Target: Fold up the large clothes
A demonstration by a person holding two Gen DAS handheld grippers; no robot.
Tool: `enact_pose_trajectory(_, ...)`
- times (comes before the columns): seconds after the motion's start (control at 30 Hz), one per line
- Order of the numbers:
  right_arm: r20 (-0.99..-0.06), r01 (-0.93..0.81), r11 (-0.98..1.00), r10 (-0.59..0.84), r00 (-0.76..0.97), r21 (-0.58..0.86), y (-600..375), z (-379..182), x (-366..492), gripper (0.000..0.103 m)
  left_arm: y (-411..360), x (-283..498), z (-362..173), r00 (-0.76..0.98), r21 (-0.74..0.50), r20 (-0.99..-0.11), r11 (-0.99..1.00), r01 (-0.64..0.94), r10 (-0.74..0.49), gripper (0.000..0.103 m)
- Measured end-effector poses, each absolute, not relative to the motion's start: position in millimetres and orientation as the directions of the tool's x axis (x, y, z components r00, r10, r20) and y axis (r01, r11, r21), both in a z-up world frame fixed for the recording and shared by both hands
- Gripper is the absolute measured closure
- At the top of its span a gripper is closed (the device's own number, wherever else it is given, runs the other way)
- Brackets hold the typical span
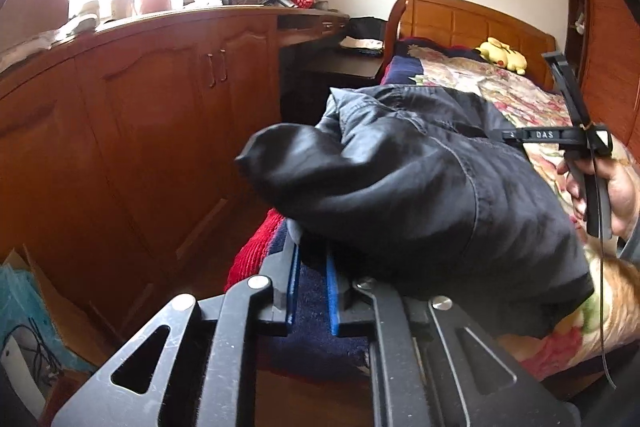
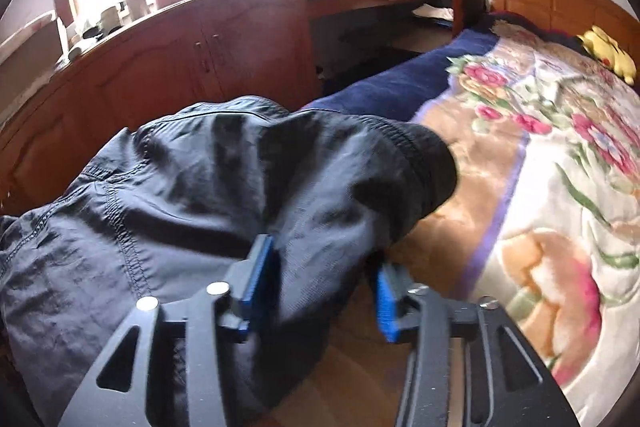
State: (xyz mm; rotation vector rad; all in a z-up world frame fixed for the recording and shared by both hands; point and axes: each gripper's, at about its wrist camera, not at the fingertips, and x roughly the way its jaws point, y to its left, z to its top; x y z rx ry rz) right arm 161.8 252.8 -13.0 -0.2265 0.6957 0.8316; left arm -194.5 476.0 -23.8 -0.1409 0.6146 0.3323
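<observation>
Black jacket (image 2: 192, 195) bunched on floral blanket (image 2: 560, 155), part between right gripper (image 2: 320, 291) jaws standing apart; left gripper (image 1: 312, 291) narrowly parted, holding nothing.

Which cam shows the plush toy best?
Left wrist: the yellow plush lies whole and fairly sharp at the headboard, on the far end of the bed. Right wrist catches it only near the frame edge, stretched by the fisheye, blurred, its far side hidden.

bed (image 2: 400, 87), floral blanket (image 2: 560, 163), dark garment (image 2: 180, 187)
</observation>
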Motion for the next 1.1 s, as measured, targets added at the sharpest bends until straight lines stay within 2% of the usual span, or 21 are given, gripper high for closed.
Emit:
enact_pose_trajectory(0.13, -0.618, -0.746, 0.666, 0.590, 0.519, 0.010, 243.4, -3.4, 150.0, 0.046, 476.8, -220.2, -14.5, 0.782, -0.056, -0.556, 0.926, -0.374, 0.282, 0.083)
enact_pose_trajectory(0.2, -0.610, -0.767, 0.640, 0.594, 0.524, -0.036, 245.5, 0.1, 134.4, 0.046, 483.1, -231.8, -9.1, 0.793, -0.080, -0.536, 0.918, -0.388, 0.289, 0.065)
enact_pose_trajectory(0.33, -0.565, -0.805, 0.590, 0.646, 0.513, -0.056, 245.1, 10.9, 107.8, 0.046, 475.3, -247.3, 8.7, 0.812, -0.092, -0.507, 0.919, -0.384, 0.288, 0.048)
enact_pose_trajectory(0.37, -0.562, -0.818, 0.574, 0.664, 0.494, -0.040, 240.5, 8.8, 99.4, 0.046, 473.6, -247.8, 13.0, 0.813, -0.088, -0.503, 0.918, -0.387, 0.294, 0.036)
enact_pose_trajectory(0.4, -0.560, -0.827, 0.562, 0.676, 0.480, -0.030, 239.2, 9.6, 93.6, 0.046, 470.9, -246.5, 17.5, 0.817, -0.088, -0.496, 0.919, -0.385, 0.295, 0.030)
enact_pose_trajectory(0.5, -0.556, -0.855, 0.519, 0.707, 0.437, -0.013, 233.5, 4.0, 74.5, 0.046, 463.0, -247.3, 29.0, 0.830, -0.086, -0.475, 0.923, -0.375, 0.292, 0.025)
enact_pose_trajectory(0.67, -0.553, -0.912, 0.408, 0.751, 0.360, -0.040, 217.9, -13.8, 29.1, 0.046, 455.1, -237.5, 34.8, 0.830, -0.083, -0.483, 0.929, -0.360, 0.279, 0.023)
enact_pose_trajectory(0.87, -0.565, -0.898, 0.439, 0.741, 0.362, 0.000, 215.1, -32.1, 28.5, 0.046, 429.5, -223.1, 47.9, 0.844, -0.066, -0.464, 0.940, -0.336, 0.269, 0.022)
enact_pose_trajectory(1.1, -0.565, -0.872, 0.490, 0.717, 0.407, -0.007, 182.3, -6.1, 18.3, 0.046, 391.4, -209.1, 71.0, 0.878, -0.064, -0.425, 0.960, -0.271, 0.220, 0.022)
